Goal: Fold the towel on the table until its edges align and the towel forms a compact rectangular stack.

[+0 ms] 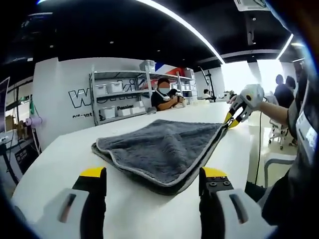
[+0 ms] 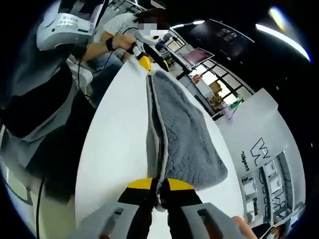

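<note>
**Right gripper pinching a towel corner, left gripper spread wide**

Between the right gripper's (image 2: 159,191) yellow-tipped jaws sat the near corner of the grey towel (image 2: 182,137), the jaws closed tight on its pale-trimmed edge. From that pinch the cloth ran straight ahead along the white table (image 2: 117,144), its layered edges stacked one on another, which suggests it was already folded at least once. At the far end of that same edge the other gripper's yellow tip came in beside the towel's far corner; whether it touched the cloth could not be told from there.

In the left gripper view the left gripper (image 1: 154,186) had its two jaws set well apart with nothing between them, and the towel (image 1: 162,149) lay flat on the table (image 1: 60,164) just ahead of them. The right gripper (image 1: 233,119) appeared ahead and to the right, clamped on the towel's far right corner, with the cloth pulled taut toward it.

The grip on that corner probably served to hold the edge straight and under tension, so the layers could be lined up. The left gripper, released and poised near the opposite edge, seemed ready to take a second corner for the next fold. Beyond the table stood shelving (image 1: 117,97) with bins and a seated person (image 1: 164,97).
</note>
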The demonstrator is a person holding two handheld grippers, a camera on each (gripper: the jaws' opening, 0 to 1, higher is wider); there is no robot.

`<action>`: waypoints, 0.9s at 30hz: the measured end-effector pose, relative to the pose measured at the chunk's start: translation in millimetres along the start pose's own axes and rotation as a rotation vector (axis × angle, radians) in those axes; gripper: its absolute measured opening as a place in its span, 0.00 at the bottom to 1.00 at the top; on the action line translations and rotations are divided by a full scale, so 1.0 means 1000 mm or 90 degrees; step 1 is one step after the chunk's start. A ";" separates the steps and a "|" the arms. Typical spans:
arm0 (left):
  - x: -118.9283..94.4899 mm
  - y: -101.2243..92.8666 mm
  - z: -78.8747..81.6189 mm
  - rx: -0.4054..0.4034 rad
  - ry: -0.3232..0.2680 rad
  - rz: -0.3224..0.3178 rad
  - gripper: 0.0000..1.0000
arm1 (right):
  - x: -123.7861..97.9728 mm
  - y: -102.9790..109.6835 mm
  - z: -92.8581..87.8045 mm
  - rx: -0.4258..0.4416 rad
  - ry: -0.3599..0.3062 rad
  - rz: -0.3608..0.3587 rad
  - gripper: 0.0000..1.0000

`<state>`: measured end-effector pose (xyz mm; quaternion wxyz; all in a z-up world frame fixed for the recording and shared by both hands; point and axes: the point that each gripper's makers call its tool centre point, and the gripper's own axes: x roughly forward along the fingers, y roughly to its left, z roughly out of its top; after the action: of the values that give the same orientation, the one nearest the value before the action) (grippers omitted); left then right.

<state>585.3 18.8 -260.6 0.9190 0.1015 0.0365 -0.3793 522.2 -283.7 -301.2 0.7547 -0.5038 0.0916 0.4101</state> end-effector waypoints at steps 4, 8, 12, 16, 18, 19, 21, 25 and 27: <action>0.000 0.000 0.000 0.000 0.000 0.000 0.80 | 0.000 -0.001 0.003 -0.001 0.003 0.008 0.04; 0.000 -0.001 -0.001 -0.004 0.001 0.000 0.80 | -0.009 -0.022 0.019 0.036 -0.047 -0.017 0.03; 0.000 -0.002 -0.001 -0.003 0.000 0.000 0.79 | -0.019 -0.054 0.038 0.053 -0.096 -0.065 0.03; 0.000 -0.003 0.000 -0.004 -0.002 0.000 0.79 | -0.026 -0.086 0.058 0.065 -0.142 -0.104 0.03; 0.000 -0.004 0.001 -0.003 -0.004 -0.001 0.79 | -0.023 -0.110 0.069 0.061 -0.155 -0.118 0.03; 0.000 -0.004 0.002 -0.003 -0.005 -0.001 0.79 | -0.022 -0.121 0.075 0.059 -0.162 -0.125 0.03; 0.000 -0.005 0.003 -0.003 -0.006 -0.002 0.79 | -0.016 -0.144 0.081 0.051 -0.159 -0.139 0.03; -0.002 -0.006 0.006 -0.001 -0.013 -0.001 0.79 | 0.002 -0.182 0.086 0.071 -0.153 -0.136 0.03; -0.004 -0.005 0.008 0.000 -0.017 0.000 0.79 | 0.012 -0.202 0.086 0.078 -0.144 -0.139 0.03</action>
<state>578.7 16.3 -253.1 0.9193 0.0966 0.0244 -0.3807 650.0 -236.8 -128.5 0.8295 -0.4143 -0.0245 0.3738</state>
